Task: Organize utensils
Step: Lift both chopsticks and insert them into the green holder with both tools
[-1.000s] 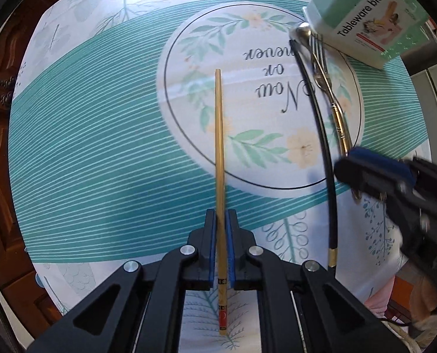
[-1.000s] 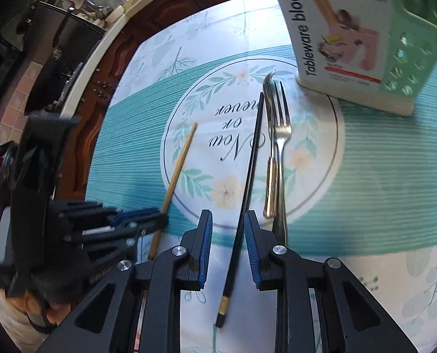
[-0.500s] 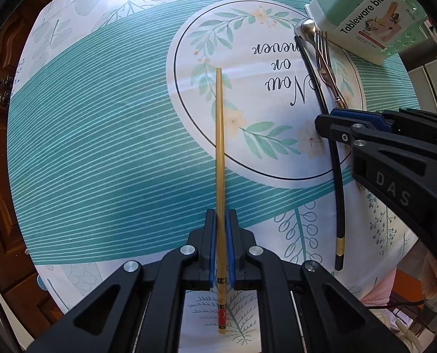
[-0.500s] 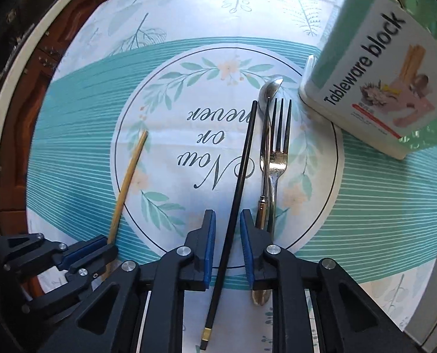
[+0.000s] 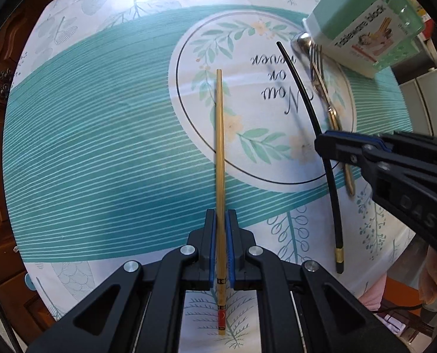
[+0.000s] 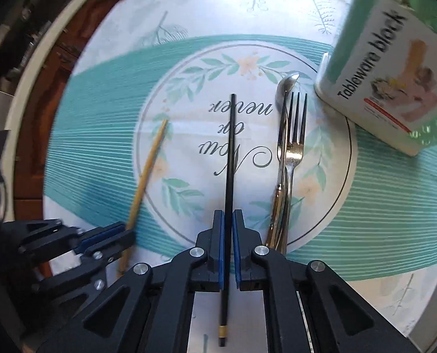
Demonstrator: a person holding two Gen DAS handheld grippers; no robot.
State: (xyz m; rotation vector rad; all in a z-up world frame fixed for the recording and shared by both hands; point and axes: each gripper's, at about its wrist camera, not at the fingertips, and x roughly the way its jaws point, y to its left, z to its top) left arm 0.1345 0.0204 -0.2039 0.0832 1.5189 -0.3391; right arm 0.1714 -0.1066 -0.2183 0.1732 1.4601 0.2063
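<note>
Left wrist view | left gripper (image 5: 221,223) clamps wooden chopstick (image 5: 219,147) — right gripper (image 6: 228,223) pinches black chopstick (image 6: 230,153)

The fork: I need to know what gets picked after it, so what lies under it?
A spoon lies partly under the fork: its bowl shows beside the tines, its gold handle lower down. The middle of the spoon is covered. Both rest on the tablecloth.

- "Tableware block" runs up the label of the green utensil holder (image 6: 395,88).
- "Now or never" (upside down) on the tablecloth (image 6: 100,135) beside that holder.
- "DAS" on the right gripper (image 5: 324,144).
</note>
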